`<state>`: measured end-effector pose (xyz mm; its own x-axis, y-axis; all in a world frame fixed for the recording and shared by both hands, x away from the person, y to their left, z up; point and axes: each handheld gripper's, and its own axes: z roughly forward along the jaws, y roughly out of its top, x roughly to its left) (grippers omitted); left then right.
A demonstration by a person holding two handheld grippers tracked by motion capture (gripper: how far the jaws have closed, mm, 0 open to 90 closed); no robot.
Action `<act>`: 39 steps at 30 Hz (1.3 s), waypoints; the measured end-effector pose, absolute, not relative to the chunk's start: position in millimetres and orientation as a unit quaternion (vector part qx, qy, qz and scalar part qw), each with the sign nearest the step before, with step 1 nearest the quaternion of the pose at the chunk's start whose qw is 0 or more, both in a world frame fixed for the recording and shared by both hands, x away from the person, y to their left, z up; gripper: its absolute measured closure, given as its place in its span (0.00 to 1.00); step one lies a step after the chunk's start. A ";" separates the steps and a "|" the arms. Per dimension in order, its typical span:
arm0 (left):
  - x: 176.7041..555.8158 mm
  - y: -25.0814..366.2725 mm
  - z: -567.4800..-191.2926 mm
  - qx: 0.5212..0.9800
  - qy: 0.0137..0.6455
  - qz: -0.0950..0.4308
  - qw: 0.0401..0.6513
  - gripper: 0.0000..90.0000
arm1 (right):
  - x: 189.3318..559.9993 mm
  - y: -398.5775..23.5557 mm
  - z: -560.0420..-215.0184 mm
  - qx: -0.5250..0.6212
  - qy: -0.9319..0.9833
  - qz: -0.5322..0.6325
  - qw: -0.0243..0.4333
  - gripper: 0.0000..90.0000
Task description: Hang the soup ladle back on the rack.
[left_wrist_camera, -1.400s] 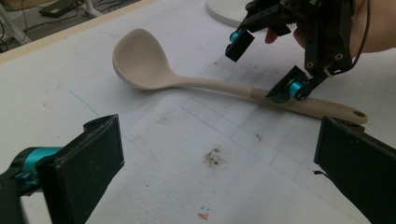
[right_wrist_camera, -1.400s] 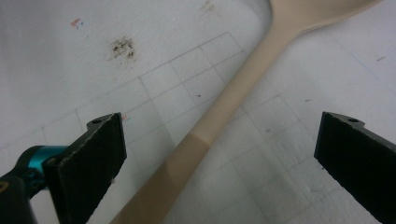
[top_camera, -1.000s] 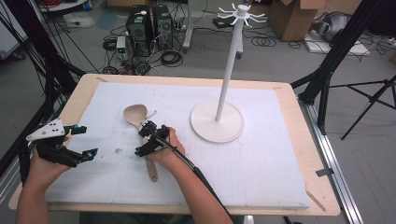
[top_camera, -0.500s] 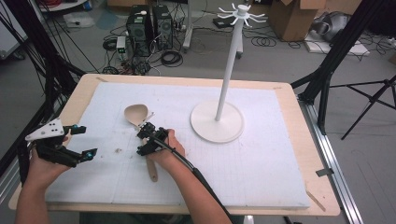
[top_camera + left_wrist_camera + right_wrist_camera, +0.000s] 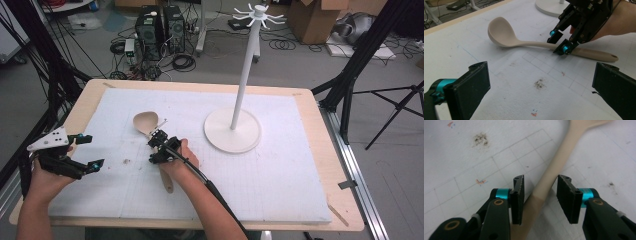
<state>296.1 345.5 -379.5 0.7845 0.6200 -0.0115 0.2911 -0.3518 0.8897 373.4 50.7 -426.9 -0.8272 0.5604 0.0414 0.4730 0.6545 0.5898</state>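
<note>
While lying flat toward the mat's [image 5: 280, 180] left edge, wooden ladle [image 5: 150, 131] passing handle-first between right gripper [image 5: 540, 195], jaws just closing, not yet pressing; left gripper [image 5: 541, 87] hovering agape near the front-left corner.

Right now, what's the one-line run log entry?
right gripper: jaws closing around ladle handle, gap remains | left gripper: open, idle | stand: untouched

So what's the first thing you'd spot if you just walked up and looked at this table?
Probably the tall white stand with hooks on top, rising from its round base on the white mat. Next, the pale wooden ladle lying flat near the mat's left side. The right gripper sits over its handle, jaws just closing with the handle between them and a gap showing on one side, while the left gripper waits open nearby.
</note>
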 end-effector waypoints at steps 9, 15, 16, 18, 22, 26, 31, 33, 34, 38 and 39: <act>296.7 344.1 -380.3 0.805 0.282 0.165 0.494 0.02 | 375.6 38.2 -426.3 0.295 0.902 0.298 0.103 0.86; 297.1 345.7 -380.8 0.806 0.284 0.166 0.492 0.02 | 371.7 35.7 -426.1 0.262 0.911 0.297 0.113 0.86; 296.9 345.8 -380.7 0.806 0.284 0.166 0.493 0.02 | 370.4 34.8 -424.9 0.253 0.914 0.298 0.108 0.86; 296.8 345.7 -380.4 0.805 0.283 0.165 0.494 0.02 | 370.3 33.9 -423.8 0.245 0.915 0.300 0.111 0.86; 296.5 345.7 -379.8 0.805 0.283 0.166 0.494 0.02 | 366.8 29.8 -417.9 0.223 0.920 0.305 0.104 0.86; 296.1 345.5 -379.2 0.806 0.282 0.166 0.493 0.02 | 364.4 24.8 -413.3 0.200 0.925 0.307 0.097 0.86; 295.8 344.9 -378.7 0.806 0.281 0.167 0.493 0.02 | 362.5 20.8 -413.1 0.171 0.932 0.308 0.090 0.86; 295.9 344.6 -378.9 0.806 0.282 0.166 0.493 0.02 | 361.7 19.8 -413.0 0.158 0.934 0.308 0.088 0.86; 296.0 344.4 -379.1 0.806 0.282 0.166 0.493 0.02 | 360.9 19.5 -413.3 0.157 0.935 0.307 0.084 0.86; 296.5 344.0 -379.6 0.807 0.281 0.166 0.492 0.02 | 360.7 17.3 -415.0 0.139 0.940 0.302 0.068 0.86; 296.4 344.0 -379.6 0.807 0.282 0.166 0.492 0.02 | 360.8 16.5 -415.4 0.134 0.942 0.301 0.065 0.86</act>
